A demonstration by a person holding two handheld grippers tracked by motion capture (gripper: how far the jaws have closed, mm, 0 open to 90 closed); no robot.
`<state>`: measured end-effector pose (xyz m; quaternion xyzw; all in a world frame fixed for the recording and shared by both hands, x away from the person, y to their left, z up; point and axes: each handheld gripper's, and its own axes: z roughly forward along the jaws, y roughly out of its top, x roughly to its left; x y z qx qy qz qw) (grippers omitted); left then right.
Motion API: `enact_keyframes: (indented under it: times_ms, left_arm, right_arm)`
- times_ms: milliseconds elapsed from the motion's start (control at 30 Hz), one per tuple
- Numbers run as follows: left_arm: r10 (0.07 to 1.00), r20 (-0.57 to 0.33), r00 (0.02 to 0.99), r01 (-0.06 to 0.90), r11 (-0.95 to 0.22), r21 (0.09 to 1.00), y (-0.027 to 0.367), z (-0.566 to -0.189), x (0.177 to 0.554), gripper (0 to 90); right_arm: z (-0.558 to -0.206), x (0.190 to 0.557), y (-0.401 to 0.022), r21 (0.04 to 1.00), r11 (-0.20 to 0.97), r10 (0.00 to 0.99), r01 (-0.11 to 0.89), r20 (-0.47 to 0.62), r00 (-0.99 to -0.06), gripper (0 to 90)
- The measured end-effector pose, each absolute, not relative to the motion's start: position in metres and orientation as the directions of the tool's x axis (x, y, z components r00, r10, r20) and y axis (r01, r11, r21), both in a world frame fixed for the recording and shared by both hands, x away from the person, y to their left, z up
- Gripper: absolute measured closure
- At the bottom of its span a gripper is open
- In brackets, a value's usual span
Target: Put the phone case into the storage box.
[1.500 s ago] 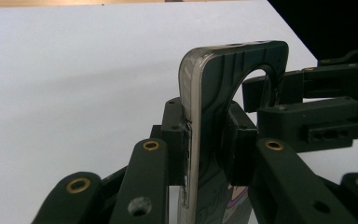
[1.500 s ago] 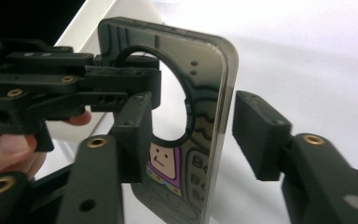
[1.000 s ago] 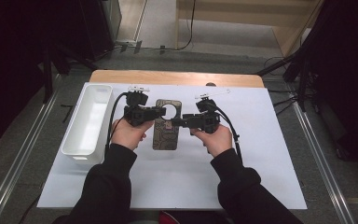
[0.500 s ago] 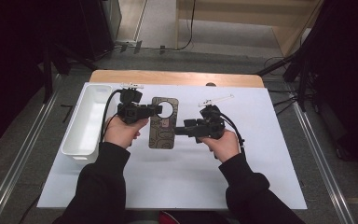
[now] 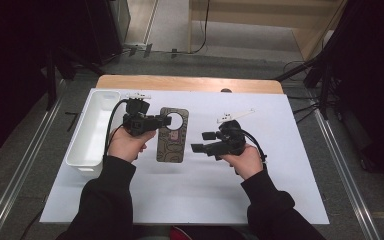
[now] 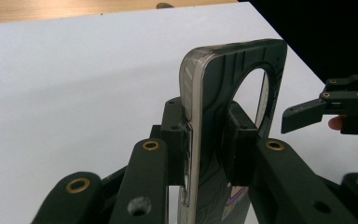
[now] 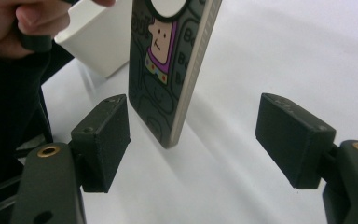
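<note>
Nearest, right gripper (image 5: 200, 141): jaws spread, just been opening, nothing between them, apart from the phone case (image 5: 172, 134). Left gripper (image 5: 164, 120) pinches the case near its round cutout, above white sheet (image 5: 280, 165). Beyond-left, white bin (image 5: 91, 130).

A white sheet (image 5: 290, 165) covers the wooden table (image 5: 190, 83); grey floor (image 5: 25, 170), perhaps carpet, surrounds it.
</note>
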<state>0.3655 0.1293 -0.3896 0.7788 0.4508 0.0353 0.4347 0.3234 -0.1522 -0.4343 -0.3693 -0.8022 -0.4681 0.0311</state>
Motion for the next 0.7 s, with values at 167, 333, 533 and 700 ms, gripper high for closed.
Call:
enact_keyframes:
  times_ms: [167, 333, 533, 700]
  left_arm:
    - [0.733, -0.342, 0.588, 0.675, -0.212, 0.707, 0.133, -0.39, 0.365, 73.6]
    - [0.721, -0.357, 0.594, 0.679, -0.211, 0.703, 0.134, -0.391, 0.365, 73.7]
    - [0.708, -0.372, 0.6, 0.684, -0.212, 0.698, 0.133, -0.393, 0.365, 73.6]
    - [0.703, -0.377, 0.603, 0.682, -0.21, 0.7, 0.134, -0.392, 0.364, 73.6]
  right_arm:
    - [-0.447, 0.318, -0.154, 0.703, 0.319, 0.572, 0.636, 0.392, -0.721, 22.4]
    - [-0.452, 0.314, -0.158, 0.713, 0.311, 0.576, 0.628, 0.385, -0.721, 22.4]
    - [-0.455, 0.31, -0.16, 0.708, 0.335, 0.579, 0.622, 0.366, -0.729, 22.4]
    - [-0.459, 0.306, -0.167, 0.706, 0.329, 0.58, 0.627, 0.373, -0.724, 22.4]
